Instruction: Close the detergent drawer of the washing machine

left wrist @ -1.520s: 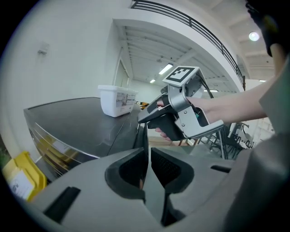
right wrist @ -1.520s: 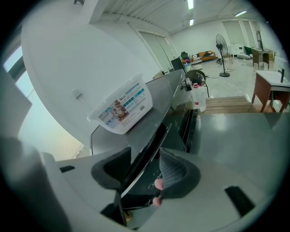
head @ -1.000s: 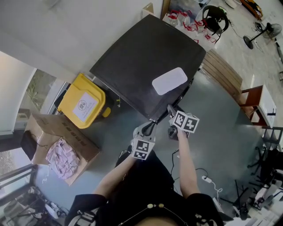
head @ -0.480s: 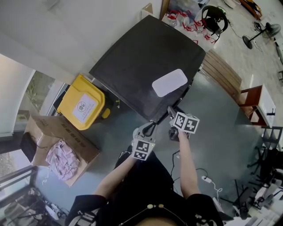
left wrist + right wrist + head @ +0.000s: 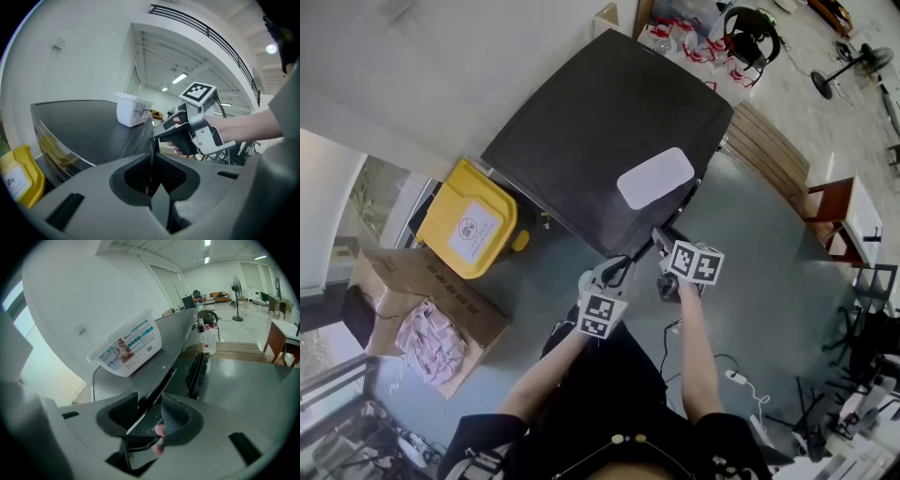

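Note:
The dark washing machine stands in front of me with a white tub on its lid. Both grippers are at its near top edge. My left gripper is at the front corner. In the left gripper view its jaws stand almost together on a thin dark edge, which I take for the detergent drawer's front. My right gripper is just to the right. In its own view a thin dark front edge runs between its jaws, which are closing, and the pads stand clear of it.
A yellow bin and a cardboard box with cloth in it stand left of the machine. The machine's dark door juts out to the right. Wooden slats and a chair lie further right. Cables trail on the floor.
The head view has shifted slightly. Both grippers stay where they were at the machine's front top edge.

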Demonstrator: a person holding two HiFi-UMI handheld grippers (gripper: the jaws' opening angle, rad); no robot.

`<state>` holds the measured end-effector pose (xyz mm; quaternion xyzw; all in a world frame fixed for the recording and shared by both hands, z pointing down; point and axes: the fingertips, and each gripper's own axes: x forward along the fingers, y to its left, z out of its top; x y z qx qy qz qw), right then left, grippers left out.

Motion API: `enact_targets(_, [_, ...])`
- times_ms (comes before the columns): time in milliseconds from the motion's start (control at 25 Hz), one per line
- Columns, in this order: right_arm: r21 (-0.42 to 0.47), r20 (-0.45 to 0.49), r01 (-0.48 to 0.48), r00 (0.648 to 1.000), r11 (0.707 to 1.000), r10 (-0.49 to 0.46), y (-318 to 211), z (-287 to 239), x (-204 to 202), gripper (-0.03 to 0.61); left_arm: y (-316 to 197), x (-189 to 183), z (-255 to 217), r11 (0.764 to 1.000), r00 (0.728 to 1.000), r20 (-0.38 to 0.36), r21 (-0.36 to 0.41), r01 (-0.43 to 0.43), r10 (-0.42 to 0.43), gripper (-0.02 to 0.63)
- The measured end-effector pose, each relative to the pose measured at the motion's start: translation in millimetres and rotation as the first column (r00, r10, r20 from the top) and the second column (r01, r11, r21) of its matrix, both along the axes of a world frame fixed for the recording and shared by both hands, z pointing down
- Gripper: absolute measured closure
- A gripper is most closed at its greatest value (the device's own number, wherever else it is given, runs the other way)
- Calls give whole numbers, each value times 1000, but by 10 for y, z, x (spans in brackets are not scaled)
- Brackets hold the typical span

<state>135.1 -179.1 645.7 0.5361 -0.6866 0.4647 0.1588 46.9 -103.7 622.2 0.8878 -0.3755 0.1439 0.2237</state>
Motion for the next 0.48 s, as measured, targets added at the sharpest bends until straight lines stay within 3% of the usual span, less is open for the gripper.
enact_targets(120, [-5, 32, 36, 999, 999, -36, -41, -4, -104, 408, -30, 68, -13, 999, 1000, -18, -26, -26, 25, 577])
enact_targets(240, [-7, -26, 46, 999, 999, -46, -70, 4, -135, 393, -50, 98, -8, 997, 998, -21, -47, -59, 58, 578])
enact_targets(480, [-14, -13, 44, 999, 999, -44, -68, 21, -140, 396, -83, 29, 3, 996, 998, -29, -74, -55, 53, 580])
